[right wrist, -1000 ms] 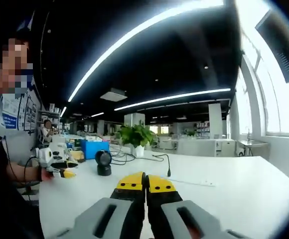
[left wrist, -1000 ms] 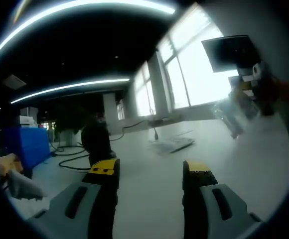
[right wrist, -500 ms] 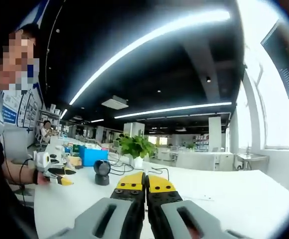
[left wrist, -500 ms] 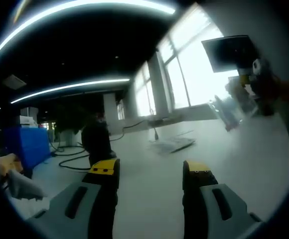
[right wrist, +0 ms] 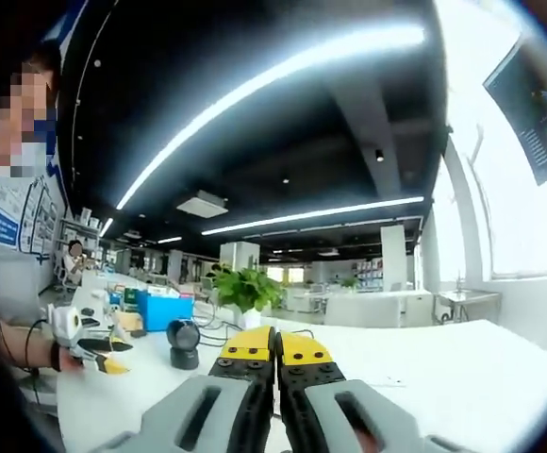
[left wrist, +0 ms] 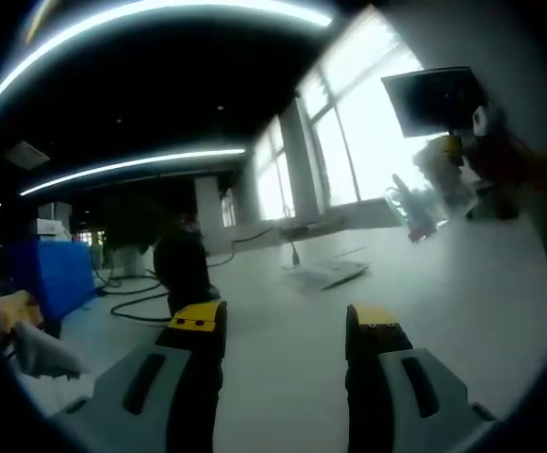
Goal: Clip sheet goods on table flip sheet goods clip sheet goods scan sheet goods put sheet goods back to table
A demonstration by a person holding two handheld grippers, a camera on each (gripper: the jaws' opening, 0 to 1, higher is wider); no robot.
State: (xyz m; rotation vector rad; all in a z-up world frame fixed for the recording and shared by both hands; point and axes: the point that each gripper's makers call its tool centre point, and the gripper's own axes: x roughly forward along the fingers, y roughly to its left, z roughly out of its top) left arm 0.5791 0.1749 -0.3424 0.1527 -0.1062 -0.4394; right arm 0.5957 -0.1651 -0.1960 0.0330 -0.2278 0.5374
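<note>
Your left gripper: jaws spread wide, nothing between them, low over the white worktop. Ahead of them a flat sheet pack lies on the worktop, with a thin cable running just behind it. A dark round scanner stands further back towards the left edge, black cables looping beside it. At the worktop's left edge sit a blue box and some crumpled wrapping.

Up at the right of the left gripper view, your right gripper hangs in the air above the worktop with a clear sheet pack dangling from it, blurred.

Right gripper view: your right gripper has its yellow-tipped jaws pressed together; the pack itself can't be made out between them here. Beyond them the scanner, the blue box and a potted plant sit on the worktop. Your left gripper shows at the left edge, held in your hand.
</note>
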